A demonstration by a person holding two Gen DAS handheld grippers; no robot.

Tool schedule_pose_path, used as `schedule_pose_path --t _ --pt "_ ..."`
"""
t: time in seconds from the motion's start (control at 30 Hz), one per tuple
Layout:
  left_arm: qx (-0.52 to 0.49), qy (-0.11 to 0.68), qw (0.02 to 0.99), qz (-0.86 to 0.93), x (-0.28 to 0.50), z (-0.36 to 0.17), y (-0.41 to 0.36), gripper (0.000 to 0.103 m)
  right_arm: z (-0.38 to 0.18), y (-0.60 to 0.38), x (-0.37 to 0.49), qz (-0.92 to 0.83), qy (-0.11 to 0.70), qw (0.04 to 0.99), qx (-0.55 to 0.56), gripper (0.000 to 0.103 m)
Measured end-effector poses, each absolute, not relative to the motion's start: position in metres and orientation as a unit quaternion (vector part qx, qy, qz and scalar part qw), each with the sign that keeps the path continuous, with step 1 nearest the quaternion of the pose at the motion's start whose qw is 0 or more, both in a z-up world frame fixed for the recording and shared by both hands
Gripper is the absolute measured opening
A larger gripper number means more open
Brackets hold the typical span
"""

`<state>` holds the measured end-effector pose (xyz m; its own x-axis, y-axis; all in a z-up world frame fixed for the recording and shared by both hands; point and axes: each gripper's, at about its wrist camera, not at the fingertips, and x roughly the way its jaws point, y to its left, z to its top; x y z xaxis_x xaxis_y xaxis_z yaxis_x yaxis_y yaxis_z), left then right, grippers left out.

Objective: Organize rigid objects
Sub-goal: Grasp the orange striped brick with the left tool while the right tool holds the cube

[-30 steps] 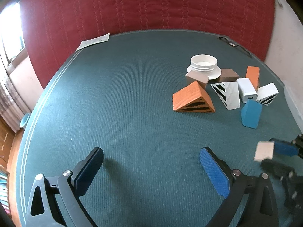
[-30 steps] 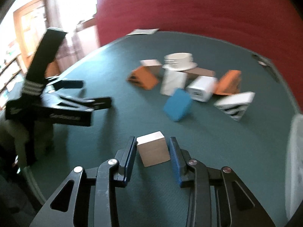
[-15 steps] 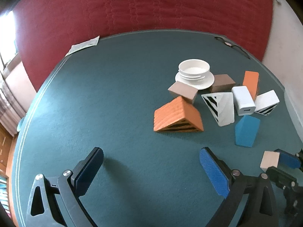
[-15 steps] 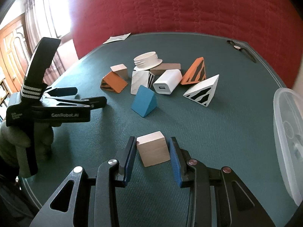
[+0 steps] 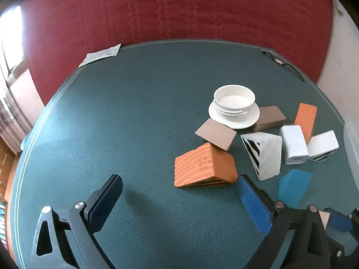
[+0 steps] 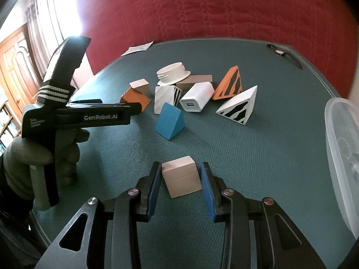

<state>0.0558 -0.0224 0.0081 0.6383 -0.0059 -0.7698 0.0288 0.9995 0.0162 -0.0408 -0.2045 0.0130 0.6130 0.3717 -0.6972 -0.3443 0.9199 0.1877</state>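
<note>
- Wood block (image 6: 181,179), pale and smooth with square faces, sits between the blue ribbed pads (image 6: 207,196) of the right gripper (image 6: 180,189); the left pad touches it, and a thin gap shows at the right pad, so a firm hold cannot be told.
- Left gripper (image 5: 179,198) has its fingers spread wide, with bare green woven table cloth (image 5: 125,121) between them.
- Just beyond its right finger lies an orange ridged wedge (image 5: 204,168) with black stripes on its end.
- Past the right gripper's fingertips stands a blue wedge (image 6: 170,122); behind it cluster a white charger (image 6: 197,100), striped wedges, brown blocks and a white threaded cap (image 6: 173,73).
- To the right of the right fingers, a clear plastic lid (image 6: 343,157) lies at the table edge.
</note>
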Motion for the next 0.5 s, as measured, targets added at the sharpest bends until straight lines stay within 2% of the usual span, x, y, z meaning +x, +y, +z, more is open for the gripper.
schedule_pose_path --t 0.5 --pt "-0.029 0.427 0.904 0.014 0.058 0.008 0.011 0.103 0.013 -0.208 -0.041 0.203 0.392 0.897 0.025 0.036"
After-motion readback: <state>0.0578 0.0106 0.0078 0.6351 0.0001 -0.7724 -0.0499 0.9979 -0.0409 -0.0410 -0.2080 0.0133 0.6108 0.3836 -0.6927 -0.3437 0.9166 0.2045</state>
